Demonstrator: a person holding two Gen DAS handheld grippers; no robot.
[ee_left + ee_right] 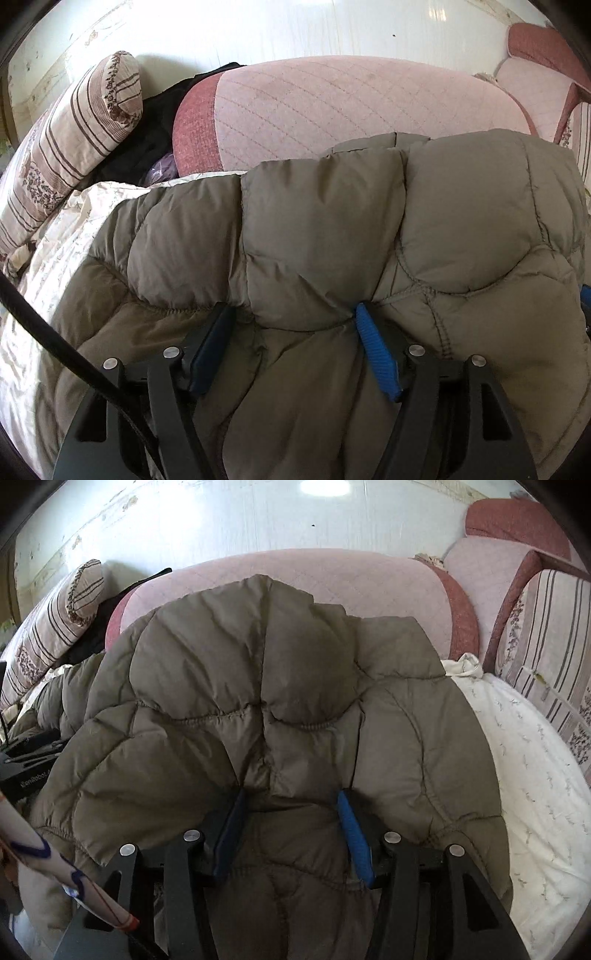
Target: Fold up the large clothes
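I find the olive quilted jacket [369, 229] spread across the white floral sheet [44, 295], its far edge just short of the pink quilted backrest [351, 107], which I take as my landmark. It is already doubled over itself on the side away from the backrest, where both tools work.

Left gripper [291, 317]: the 2 blue pads sit apart with a thick ridge of padding bulging up between them. I read this as a loose, wide pinch on the jacket's near fold, not a firm clamp. Right gripper [290, 797]: same condition, fingers spread with a bunched roll of jacket between them, and the raised panel leaning towards the backrest.

Judgement: the step in hand is carrying the near portion over towards the backrest to make the next fold.

Recommendations:
1. Close both grips further before lifting; the down filling compresses and slick shell fabric may slide out.
2. Lift both sides level, so the crease lies parallel to the backrest.
3. Keep the cable [55, 339] clear of the fold.
4. Lay the edge down short of the striped pillow [66, 147] and the dark clothing [147, 140] beside the backrest's left end.
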